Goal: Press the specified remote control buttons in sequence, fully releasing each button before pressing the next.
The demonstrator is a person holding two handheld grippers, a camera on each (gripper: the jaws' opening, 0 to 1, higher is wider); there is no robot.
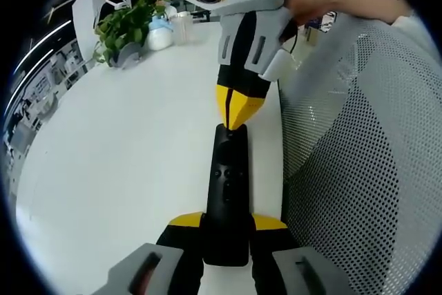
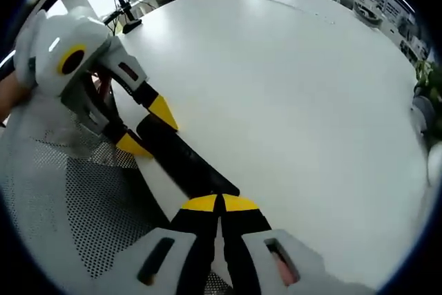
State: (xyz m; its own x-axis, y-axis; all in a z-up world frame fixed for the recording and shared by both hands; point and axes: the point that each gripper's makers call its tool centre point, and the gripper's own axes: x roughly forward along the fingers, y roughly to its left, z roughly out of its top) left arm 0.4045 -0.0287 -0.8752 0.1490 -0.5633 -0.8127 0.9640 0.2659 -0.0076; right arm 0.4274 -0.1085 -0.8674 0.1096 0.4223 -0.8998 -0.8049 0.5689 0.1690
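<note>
The slim black plastic remote control [image 1: 226,191] lies on the round white table [image 1: 124,164], clamped by the left gripper [image 1: 226,223]. The right gripper [image 1: 232,117], jaws together, presses its far end. Risk: off-centre pressure hitting a neighbouring button.

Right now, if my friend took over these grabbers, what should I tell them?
Left gripper: shut on the black remote, holding its near end over the white table, beside a mesh chair.
Right gripper: jaws shut, tips together at the remote's far end, on or just above it; contact unclear.
Done: remote held steady and visible.
Left: how many presses are made cannot be told. Lift fully off before the next button.
</note>
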